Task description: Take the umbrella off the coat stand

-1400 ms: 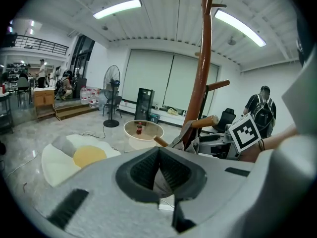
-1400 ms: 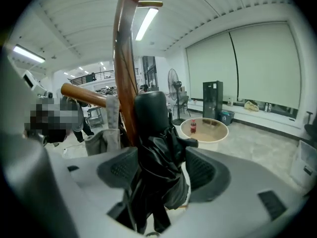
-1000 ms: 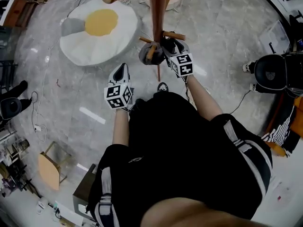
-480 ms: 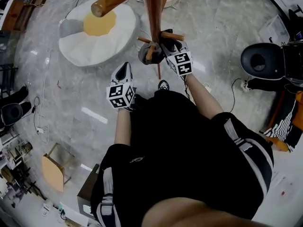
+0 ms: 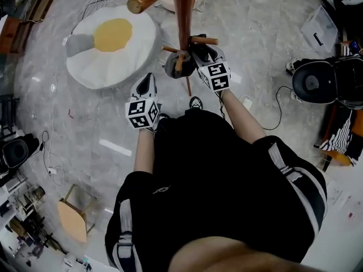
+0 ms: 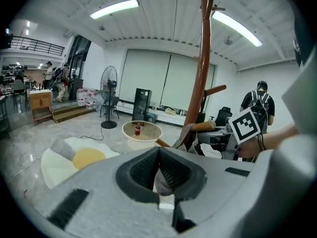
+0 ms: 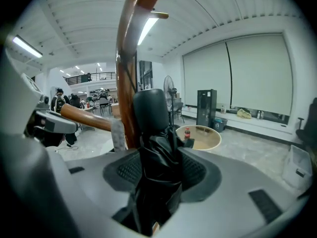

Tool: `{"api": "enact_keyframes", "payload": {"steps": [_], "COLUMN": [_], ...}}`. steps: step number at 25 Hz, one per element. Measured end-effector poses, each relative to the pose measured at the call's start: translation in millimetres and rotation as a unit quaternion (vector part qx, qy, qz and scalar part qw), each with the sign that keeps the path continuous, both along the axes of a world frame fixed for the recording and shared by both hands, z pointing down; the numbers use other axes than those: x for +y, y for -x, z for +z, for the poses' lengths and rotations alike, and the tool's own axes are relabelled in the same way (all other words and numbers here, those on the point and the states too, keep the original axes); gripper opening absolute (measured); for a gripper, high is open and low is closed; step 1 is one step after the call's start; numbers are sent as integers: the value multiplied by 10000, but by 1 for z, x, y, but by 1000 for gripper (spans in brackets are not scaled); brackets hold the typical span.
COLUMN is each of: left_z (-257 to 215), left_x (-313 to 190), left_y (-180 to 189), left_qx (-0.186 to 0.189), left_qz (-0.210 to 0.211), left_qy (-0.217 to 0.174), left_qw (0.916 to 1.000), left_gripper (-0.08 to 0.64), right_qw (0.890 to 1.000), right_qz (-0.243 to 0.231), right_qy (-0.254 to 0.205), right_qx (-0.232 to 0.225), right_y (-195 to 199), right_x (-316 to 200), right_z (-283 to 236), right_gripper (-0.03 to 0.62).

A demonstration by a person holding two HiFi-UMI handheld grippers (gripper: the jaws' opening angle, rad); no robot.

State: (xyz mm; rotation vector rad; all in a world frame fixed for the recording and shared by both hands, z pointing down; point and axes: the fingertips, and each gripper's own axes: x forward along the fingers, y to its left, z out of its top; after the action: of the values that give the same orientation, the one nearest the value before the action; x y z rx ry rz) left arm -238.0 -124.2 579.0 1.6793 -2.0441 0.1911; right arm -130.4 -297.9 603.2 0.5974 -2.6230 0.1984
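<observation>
At the coat stand (image 5: pixel 182 16): the umbrella (image 7: pixel 154 148), black and folded, is seen hanging hard against the brown pole (image 7: pixel 126 83), with a short wooden peg (image 5: pixel 180 61) just beside it; it is not yet off.
Right gripper (image 7: pixel 161 177): its fingers have just been closing and are clamped on the bunched fabric, just under the umbrella's rounded end (image 7: pixel 148 108).
Left gripper (image 6: pixel 159 175): it is held lower and apart from the stand, its fingers drawn together with nothing between them.
Step in hand: this is judged to be the lift-off; the grip is made, but the release from the peg is not yet done.
Method: the umbrella is best raised until it is clear of the peg's tip, then drawn outward along the peg and away from the pole, rather than pulled straight back.
Grip: soft fabric may slide, so firm pressure should be maintained throughout the lift.
Risk: the stand could be rocked by a snag, and a second peg (image 5: pixel 204 40) close by should be avoided.
Unclear: how the umbrella is hooked cannot be made out.
</observation>
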Motion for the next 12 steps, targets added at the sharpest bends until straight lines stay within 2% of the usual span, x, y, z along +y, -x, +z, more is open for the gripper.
{"api": "enact_keyframes", "payload": {"steps": [6,12], "left_z": [-8,-10], "left_x": [-11,-13], "left_y": [-1,-9], "left_qx": [-1,32], "left_qz": [373,644], "left_qy": [-90,-122], "left_qw": [9993,9978], "left_gripper": [-2,-2], "right_qw": [9995,9987], "right_qz": [287,498], "right_qy": [-12,6], "right_qx": [107,-60], "right_y": [-13,-22], "right_x": [5,7], "right_z": [-7,-23], "right_gripper": [196,195]}}
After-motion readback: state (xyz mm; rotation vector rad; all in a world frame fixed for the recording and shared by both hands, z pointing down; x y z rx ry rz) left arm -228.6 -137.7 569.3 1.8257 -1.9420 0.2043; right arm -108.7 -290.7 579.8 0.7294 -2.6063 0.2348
